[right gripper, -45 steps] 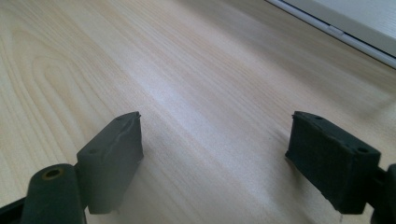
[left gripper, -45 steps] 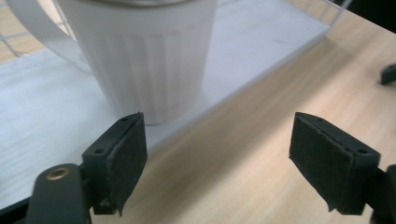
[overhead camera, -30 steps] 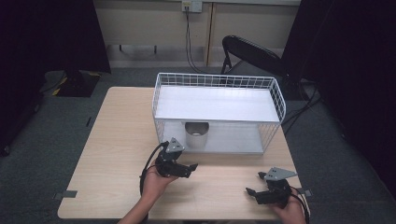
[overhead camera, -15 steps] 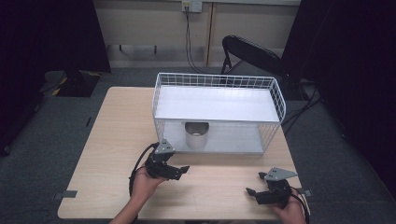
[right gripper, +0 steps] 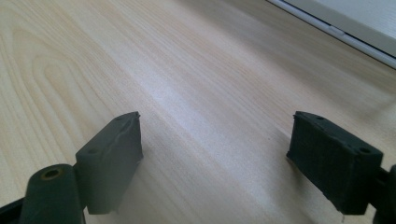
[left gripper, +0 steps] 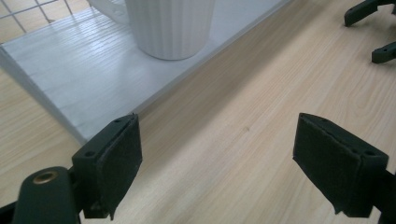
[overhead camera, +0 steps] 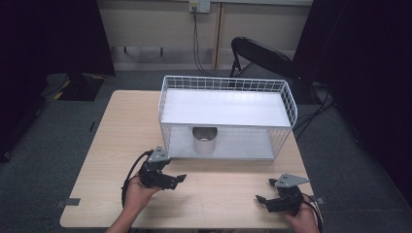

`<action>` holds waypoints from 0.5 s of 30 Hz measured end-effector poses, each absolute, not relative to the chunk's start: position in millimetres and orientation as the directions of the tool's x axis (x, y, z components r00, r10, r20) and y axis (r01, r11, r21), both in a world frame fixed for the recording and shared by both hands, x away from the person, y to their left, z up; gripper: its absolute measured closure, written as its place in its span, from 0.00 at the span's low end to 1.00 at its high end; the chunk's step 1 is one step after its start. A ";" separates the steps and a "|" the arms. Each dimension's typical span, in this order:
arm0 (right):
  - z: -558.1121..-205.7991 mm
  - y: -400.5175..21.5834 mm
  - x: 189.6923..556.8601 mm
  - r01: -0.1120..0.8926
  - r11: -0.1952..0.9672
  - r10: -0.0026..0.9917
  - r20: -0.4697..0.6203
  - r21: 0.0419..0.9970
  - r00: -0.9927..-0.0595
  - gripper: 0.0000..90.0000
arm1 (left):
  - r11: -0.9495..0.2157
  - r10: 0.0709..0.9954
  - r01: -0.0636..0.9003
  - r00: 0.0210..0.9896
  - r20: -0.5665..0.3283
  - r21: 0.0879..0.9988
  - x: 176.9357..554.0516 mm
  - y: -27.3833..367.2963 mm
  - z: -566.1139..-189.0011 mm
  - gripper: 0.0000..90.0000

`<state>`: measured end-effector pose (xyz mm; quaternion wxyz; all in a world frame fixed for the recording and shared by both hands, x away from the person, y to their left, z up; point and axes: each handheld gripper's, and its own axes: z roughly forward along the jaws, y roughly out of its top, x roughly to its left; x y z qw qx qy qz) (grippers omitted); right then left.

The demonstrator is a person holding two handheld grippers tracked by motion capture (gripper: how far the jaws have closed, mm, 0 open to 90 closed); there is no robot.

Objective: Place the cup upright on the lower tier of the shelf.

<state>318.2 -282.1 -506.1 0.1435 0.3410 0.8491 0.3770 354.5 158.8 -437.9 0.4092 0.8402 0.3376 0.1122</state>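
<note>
A white wire rack [overhead camera: 226, 116] with two shelves stands at the back middle of the wooden table [overhead camera: 116, 141]. A white ribbed cup [overhead camera: 204, 141] sits on its lower shelf; the left gripper view has the cup [left gripper: 170, 25] close ahead on that shelf's white board [left gripper: 70, 70]. My left gripper [overhead camera: 176, 180] is open and empty, low over the table in front of the rack's left end. My right gripper [overhead camera: 264, 200] is open and empty near the table's front right edge. Each gripper's own view has its jaws spread wide over bare wood, left gripper [left gripper: 217, 156], right gripper [right gripper: 215, 158].
A black chair [overhead camera: 262, 56] stands behind the table. Cables hang from a wall socket [overhead camera: 199, 6] at the back. Dark curtains flank the room. The other gripper's jaw tips [left gripper: 373, 28] are at the top right of the left gripper view.
My left gripper has drawn back from the rack toward the table's front left, moving away from the cup. The right gripper has stayed where it was.
</note>
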 end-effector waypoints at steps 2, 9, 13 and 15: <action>-506.1 -282.0 318.6 0.471 0.483 0.687 0.014 0.738 -0.726 0.18 | -0.432 0.660 0.477 0.746 -0.092 0.765 353.3 162.8 -437.9 0.17; -506.1 -281.8 320.2 0.467 0.487 0.681 0.013 0.738 -0.732 0.18 | -0.430 0.669 0.479 0.738 -0.086 0.766 347.8 179.1 -437.0 0.17; -506.0 -281.7 320.6 0.465 0.489 0.679 0.012 0.738 -0.734 0.18 | -0.423 0.675 0.489 0.731 -0.094 0.763 346.6 186.7 -438.5 0.17; -506.0 -281.7 320.6 0.465 0.490 0.679 0.012 0.738 -0.734 0.18 | -0.421 0.678 0.494 0.728 -0.097 0.761 347.0 190.0 -439.4 0.17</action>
